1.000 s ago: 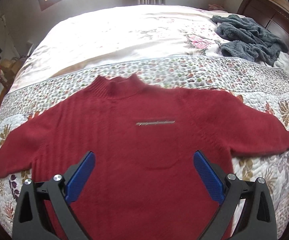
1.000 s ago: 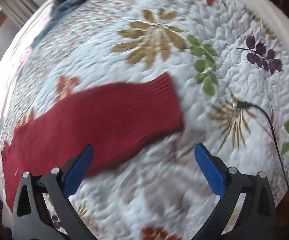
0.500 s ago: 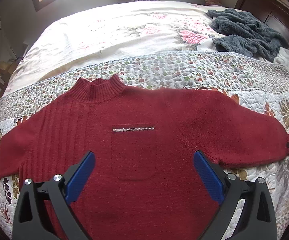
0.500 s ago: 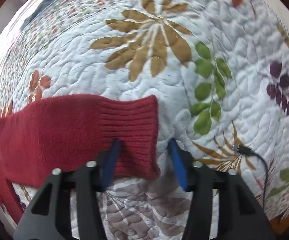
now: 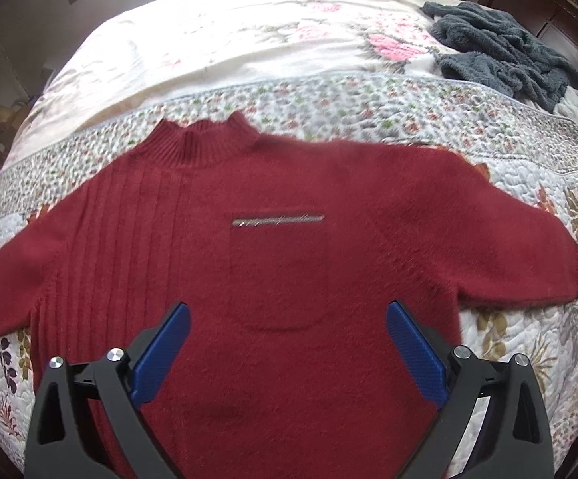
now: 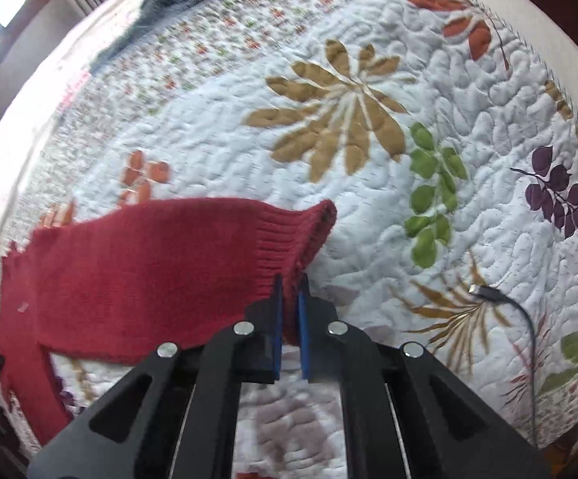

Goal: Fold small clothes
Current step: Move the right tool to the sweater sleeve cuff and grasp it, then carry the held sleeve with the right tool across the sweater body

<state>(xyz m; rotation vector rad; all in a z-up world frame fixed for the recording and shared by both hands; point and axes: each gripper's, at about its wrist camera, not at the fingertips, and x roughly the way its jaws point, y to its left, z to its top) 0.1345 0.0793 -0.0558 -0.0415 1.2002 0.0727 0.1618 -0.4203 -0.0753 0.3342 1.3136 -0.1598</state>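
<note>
A red sweater (image 5: pixel 281 263) is lying face up and spread flat on a floral quilt (image 6: pixel 368 199) as the first fold is getting under way, judging by the grip just taken on one sleeve. The right gripper (image 6: pixel 289 307) is pinching the ribbed cuff (image 6: pixel 289 235) of that sleeve, its blue pads clamped on the near corner of the knit, and the cuff is lifting slightly off the quilt directly ahead of the fingers while the rest of the sleeve is trailing away to the tool's left. A dark cable (image 6: pixel 520 319) is resting on the quilt to the tool's right, close enough that it may snag if the sleeve is swung wide. The left gripper (image 5: pixel 287 355) is hovering with its jaws spread wide and holding nothing, the sweater's body lying just beneath and ahead of it, the chest pocket (image 5: pixel 277 275) sitting between its fingertips and the collar beyond. The next move is likely calling for the right gripper to carry the cuff up and across onto the sweater's chest, keeping the knit taut enough to lay the sleeve flat, while the left stands ready to pin the body. A grey fleece garment (image 5: pixel 504 56) is lying far ahead of the left tool, to its right.
</note>
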